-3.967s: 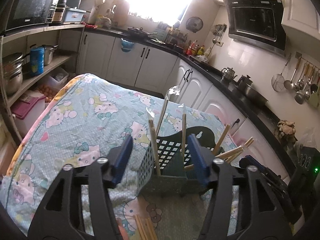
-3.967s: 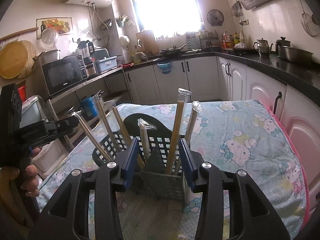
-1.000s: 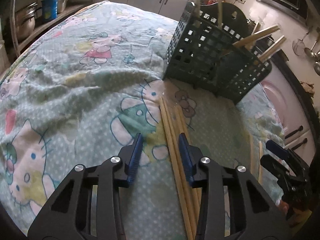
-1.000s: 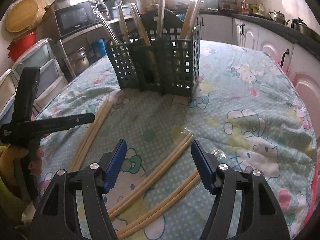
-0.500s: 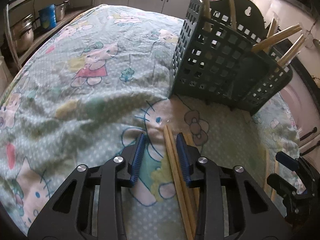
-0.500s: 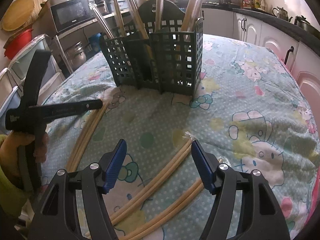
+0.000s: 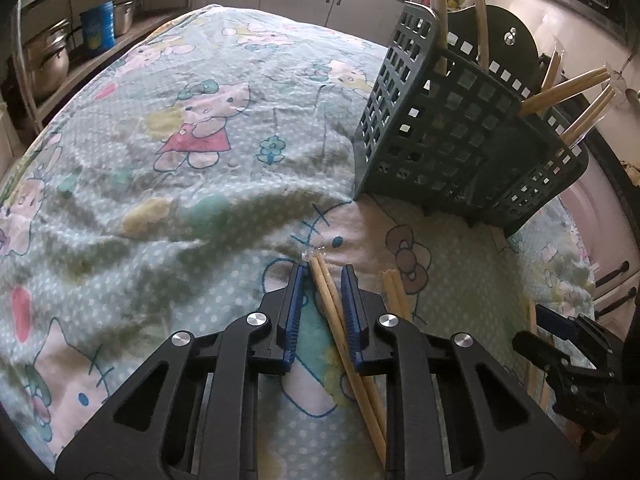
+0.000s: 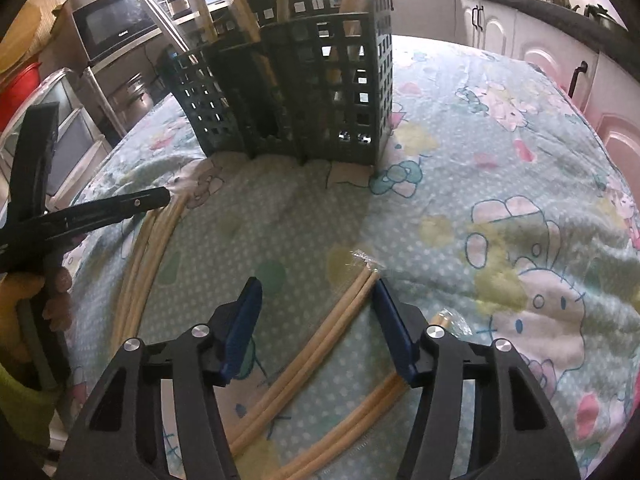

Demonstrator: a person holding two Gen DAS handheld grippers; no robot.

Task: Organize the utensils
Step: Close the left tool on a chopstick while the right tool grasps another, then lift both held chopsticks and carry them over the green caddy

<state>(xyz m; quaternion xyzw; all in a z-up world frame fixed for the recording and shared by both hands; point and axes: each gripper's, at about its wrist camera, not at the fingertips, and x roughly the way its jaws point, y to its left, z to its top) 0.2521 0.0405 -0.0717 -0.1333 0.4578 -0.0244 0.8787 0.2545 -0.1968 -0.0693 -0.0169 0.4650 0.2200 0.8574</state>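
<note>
Left wrist: chopsticks (image 7: pixel 335 312) flat, tips toward basket (image 7: pixel 452 136).

Daylight from behind, glare on far tablecloth (image 8: pixel 440 52); strong fisheye bending, dark corners, perhaps slight blur.

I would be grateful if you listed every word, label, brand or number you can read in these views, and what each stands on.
Nothing can be read for certain.
Microwave: a small pale brand mark on the door, too blurred to read.
Blue can on the shelf: yellow printing, too small to read.
Utensil basket: no lettering visible.
</note>
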